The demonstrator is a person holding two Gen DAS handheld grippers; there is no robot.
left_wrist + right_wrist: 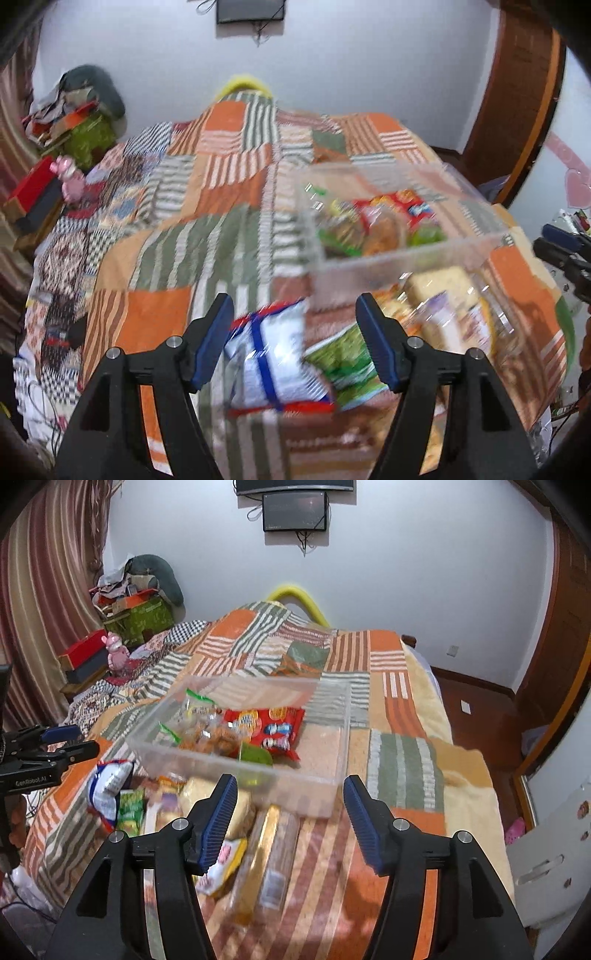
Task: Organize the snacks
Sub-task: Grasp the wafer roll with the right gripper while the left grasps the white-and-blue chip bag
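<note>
A clear plastic bin (pixel 332 746) sits on the patchwork bed; it also shows in the left wrist view (pixel 480 199). It holds a red snack bag (pixel 273 731) and several small packets. Loose snacks lie in front of it: a white and blue bag (pixel 269 358), also in the right wrist view (pixel 109 779), a green packet (pixel 343 362), a biscuit sleeve (pixel 273 860) and a yellow-pink packet (pixel 225 867). My left gripper (pixel 295 325) is open above the white and blue bag. My right gripper (pixel 290 805) is open above the biscuit sleeve, empty.
The patchwork blanket (pixel 402 760) covers the bed. A red box (pixel 83 653), a pink toy (pixel 116 650) and a pile of clutter (pixel 136 605) stand at the far left by the curtain. The bed's right edge drops to a wooden floor (pixel 476 701).
</note>
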